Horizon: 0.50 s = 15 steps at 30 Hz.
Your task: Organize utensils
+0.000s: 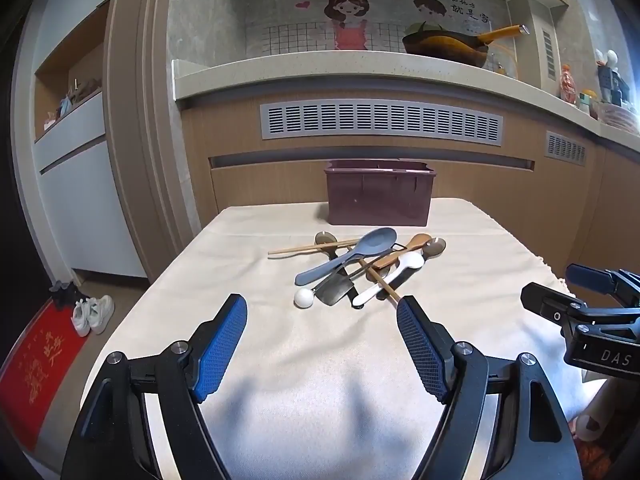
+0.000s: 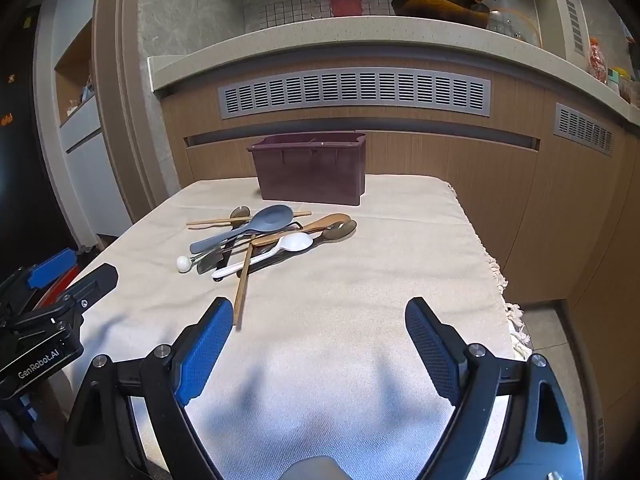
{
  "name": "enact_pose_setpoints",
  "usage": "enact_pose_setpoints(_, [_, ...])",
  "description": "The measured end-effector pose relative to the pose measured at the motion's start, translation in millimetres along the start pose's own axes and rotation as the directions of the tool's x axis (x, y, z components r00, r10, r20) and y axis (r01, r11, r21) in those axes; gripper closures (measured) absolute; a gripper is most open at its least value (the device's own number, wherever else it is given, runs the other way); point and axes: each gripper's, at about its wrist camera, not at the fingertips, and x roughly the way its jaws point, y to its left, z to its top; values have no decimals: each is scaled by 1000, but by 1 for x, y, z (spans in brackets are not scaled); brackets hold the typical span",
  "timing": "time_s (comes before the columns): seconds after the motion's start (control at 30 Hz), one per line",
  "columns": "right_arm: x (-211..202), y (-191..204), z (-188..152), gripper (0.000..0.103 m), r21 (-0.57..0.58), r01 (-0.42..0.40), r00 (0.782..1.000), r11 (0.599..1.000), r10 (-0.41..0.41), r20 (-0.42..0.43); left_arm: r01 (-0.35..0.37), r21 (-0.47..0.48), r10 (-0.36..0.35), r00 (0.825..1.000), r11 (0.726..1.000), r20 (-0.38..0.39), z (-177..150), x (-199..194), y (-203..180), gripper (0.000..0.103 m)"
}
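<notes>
A heap of utensils lies mid-table on the cream cloth: a grey-blue rice spoon [image 1: 352, 254] [image 2: 256, 224], a white spoon [image 1: 394, 276] [image 2: 280, 250], a wooden spoon [image 1: 404, 250] [image 2: 308, 226], wooden chopsticks [image 1: 312, 246] [image 2: 243, 284], a metal spatula [image 1: 336, 290] with a white ball end [image 1: 305, 298] [image 2: 184, 263], and metal spoons. A dark maroon utensil box [image 1: 379, 194] [image 2: 312, 168] stands behind them. My left gripper [image 1: 322, 308] is open and empty just short of the heap. My right gripper [image 2: 320, 312] is open and empty, right of the long chopstick.
The cloth-covered table [image 1: 280, 380] [image 2: 380, 280] ends in a fringed edge on the right. Wooden cabinets with vent grilles and a counter [image 1: 320, 68] with a wok stand behind. Shoes [image 1: 92, 314] and a red mat lie on the floor at left.
</notes>
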Motion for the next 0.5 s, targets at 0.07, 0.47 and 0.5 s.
enact_pose_setpoints(0.07, [0,0,0,17,0,0,1000,1000,0,-2,1,0,-1,1000,1000,0,0,0,0,26])
enact_pose_setpoints(0.47, [1,0,0,17,5,-2,1000,1000,2,-12,0,0,0,1000,1000,-10,-4,2,-2,26])
enact_pose_setpoints(0.5, [3,-1,0,17,6,-4,1000,1000,4,-16,0,0,0,1000,1000,-10,-4,2,-2,26])
